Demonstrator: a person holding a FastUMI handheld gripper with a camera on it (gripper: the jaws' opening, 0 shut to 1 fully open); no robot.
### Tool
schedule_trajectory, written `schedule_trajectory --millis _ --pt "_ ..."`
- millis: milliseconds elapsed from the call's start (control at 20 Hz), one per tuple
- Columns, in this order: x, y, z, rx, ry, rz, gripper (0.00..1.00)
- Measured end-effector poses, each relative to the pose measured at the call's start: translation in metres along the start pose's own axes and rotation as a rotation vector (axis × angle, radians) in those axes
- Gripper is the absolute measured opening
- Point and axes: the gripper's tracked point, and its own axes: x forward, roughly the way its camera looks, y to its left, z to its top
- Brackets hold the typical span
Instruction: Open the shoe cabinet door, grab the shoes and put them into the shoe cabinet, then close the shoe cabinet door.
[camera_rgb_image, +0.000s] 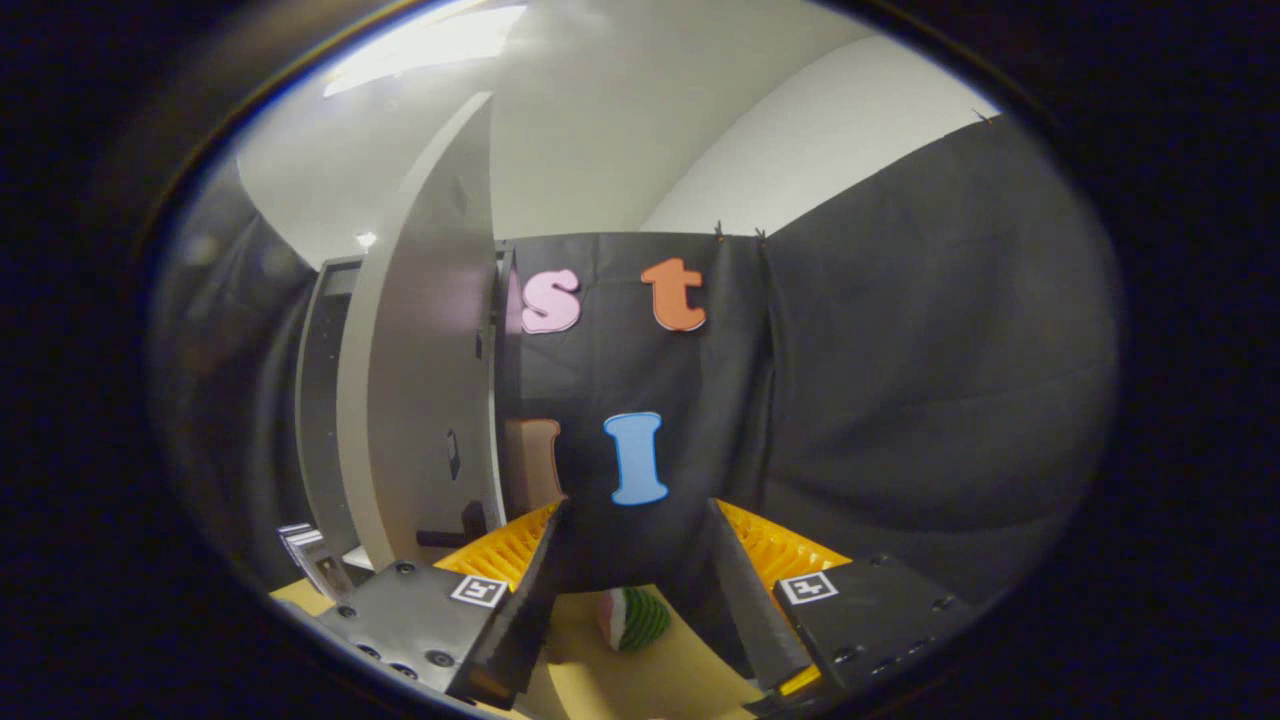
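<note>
Biggest thing first: the shoe cabinet stands at the far left of the counter, and its one door is already swung open toward you. It's a tall, stiff panel that should swing light on its hinges, so push it flat or take it near the small dark handle when you close it. Down low, one small striped, rounded thing, possibly the shoe, sits on the counter between the fingers and just ahead of them. It looks soft and light, so pinch it gently across the middle. Your claw is spread wide, holding nothing. A stack of cards leans by the cabinet's foot.
</note>
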Motion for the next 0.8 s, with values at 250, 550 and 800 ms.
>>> schedule_trajectory --millis 250,550,800 --pt "0.025 0.011 -0.019 0.07 0.027 0.032 0.82" --pt "0.02 0.035 -0.02 0.077 0.037 0.11 0.82" --pt "0.009 0.08 -0.021 0.104 0.024 0.205 0.82"
